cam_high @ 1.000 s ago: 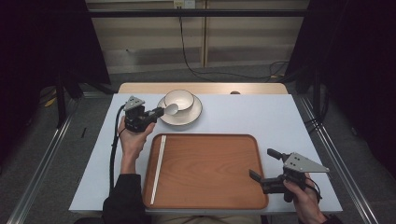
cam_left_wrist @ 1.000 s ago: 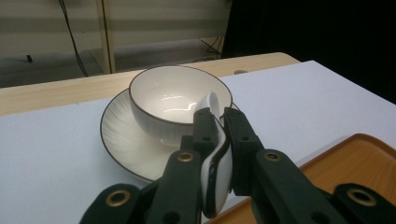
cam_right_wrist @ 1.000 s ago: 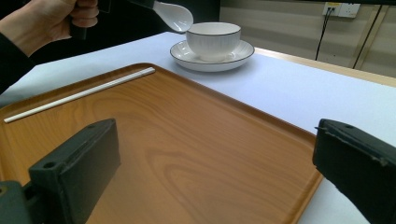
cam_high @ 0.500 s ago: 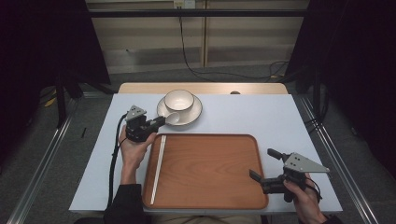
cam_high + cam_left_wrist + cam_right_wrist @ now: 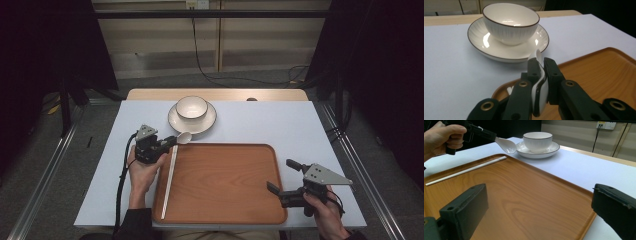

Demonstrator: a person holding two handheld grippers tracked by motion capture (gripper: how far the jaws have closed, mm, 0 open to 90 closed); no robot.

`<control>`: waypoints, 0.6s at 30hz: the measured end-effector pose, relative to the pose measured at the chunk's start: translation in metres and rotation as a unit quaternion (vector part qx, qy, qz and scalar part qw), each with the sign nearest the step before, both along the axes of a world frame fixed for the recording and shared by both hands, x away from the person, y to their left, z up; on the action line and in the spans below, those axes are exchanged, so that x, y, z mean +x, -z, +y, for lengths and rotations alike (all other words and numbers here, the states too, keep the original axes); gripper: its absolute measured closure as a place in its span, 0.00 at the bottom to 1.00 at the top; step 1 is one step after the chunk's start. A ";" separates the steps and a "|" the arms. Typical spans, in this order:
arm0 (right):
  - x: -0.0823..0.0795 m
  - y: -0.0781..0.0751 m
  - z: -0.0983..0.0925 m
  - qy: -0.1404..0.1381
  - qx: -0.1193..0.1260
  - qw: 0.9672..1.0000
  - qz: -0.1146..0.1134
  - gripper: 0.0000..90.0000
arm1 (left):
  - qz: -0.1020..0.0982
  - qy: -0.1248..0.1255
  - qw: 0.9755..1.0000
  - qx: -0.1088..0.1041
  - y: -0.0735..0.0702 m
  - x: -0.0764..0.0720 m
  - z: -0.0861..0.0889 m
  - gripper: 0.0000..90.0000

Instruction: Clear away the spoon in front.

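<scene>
My left gripper [image 5: 170,143] [image 5: 540,67] is shut on the handle of a white ceramic spoon [image 5: 182,138] [image 5: 539,86] [image 5: 506,144]. It holds the spoon over the tray's far left corner, bowl end toward the saucer. A white bowl [image 5: 192,107] [image 5: 510,21] [image 5: 537,140] with a dark rim stands on a white saucer [image 5: 176,121] [image 5: 477,41] [image 5: 550,152] at the back of the table. A white chopstick pair [image 5: 169,180] [image 5: 465,170] lies along the left side of the wooden tray [image 5: 225,185] [image 5: 529,202]. My right gripper [image 5: 282,176] [image 5: 539,212] is open and empty at the tray's right edge.
A pale blue cloth [image 5: 280,125] covers the table. Bare wooden tabletop [image 5: 150,94] shows at the far edge. Metal rails [image 5: 45,190] run along the floor on both sides, and cables [image 5: 200,50] hang at the back wall.
My left gripper has carried the spoon away from the bowl, toward the near side and down to the tray's far left corner. The right gripper has stayed put.
</scene>
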State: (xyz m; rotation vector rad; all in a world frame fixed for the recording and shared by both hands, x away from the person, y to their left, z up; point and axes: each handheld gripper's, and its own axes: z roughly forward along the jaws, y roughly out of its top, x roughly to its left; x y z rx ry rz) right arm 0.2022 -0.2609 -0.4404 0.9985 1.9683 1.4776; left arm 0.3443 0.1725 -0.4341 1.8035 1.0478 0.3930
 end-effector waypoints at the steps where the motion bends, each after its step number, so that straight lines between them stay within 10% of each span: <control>1: 0.000 0.000 0.000 -0.002 0.000 1.000 -0.002 0.00 | 0.001 0.002 1.000 0.002 0.001 -0.001 0.001 0.94; 18: 0.001 0.001 0.001 0.000 -0.001 1.000 -0.002 0.00 | 0.025 0.001 1.000 0.009 0.019 -0.019 -0.006 0.94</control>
